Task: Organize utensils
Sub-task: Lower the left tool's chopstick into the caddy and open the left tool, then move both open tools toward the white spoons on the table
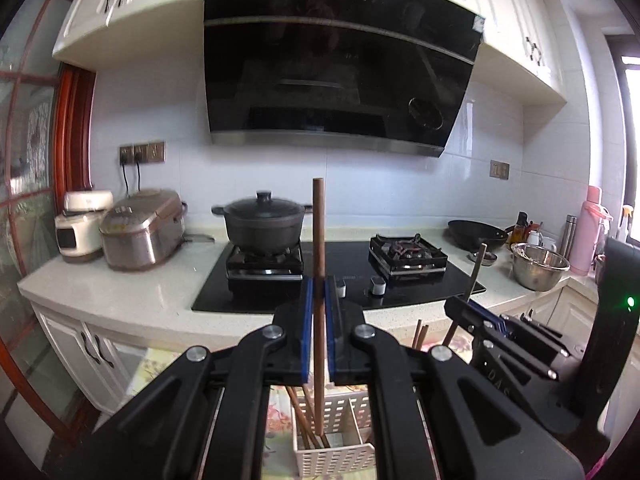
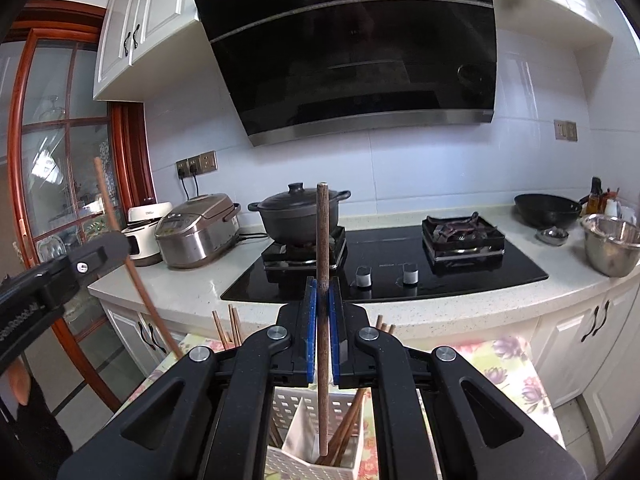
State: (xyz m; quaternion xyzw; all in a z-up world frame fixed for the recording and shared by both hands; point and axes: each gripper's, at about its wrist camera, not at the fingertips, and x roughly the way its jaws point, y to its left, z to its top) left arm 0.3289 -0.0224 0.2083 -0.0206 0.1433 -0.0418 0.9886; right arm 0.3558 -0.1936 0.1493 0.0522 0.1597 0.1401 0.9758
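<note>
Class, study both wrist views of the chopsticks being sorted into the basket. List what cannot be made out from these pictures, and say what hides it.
- Left wrist view: the base of the white perforated plastic basket is cut off by the frame's bottom edge.
- Left wrist view: where the brown wooden chopstick in the left gripper ends is hidden among other sticks.
- Right wrist view: the basket's left compartment is hidden by the right gripper.
- Both views: labels on bottles beside the black wok are too small.

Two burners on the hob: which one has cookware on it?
The left burner: the lidded black pot sits on it. The right burner has a bare grate; the wok rests on the counter beyond.
</note>
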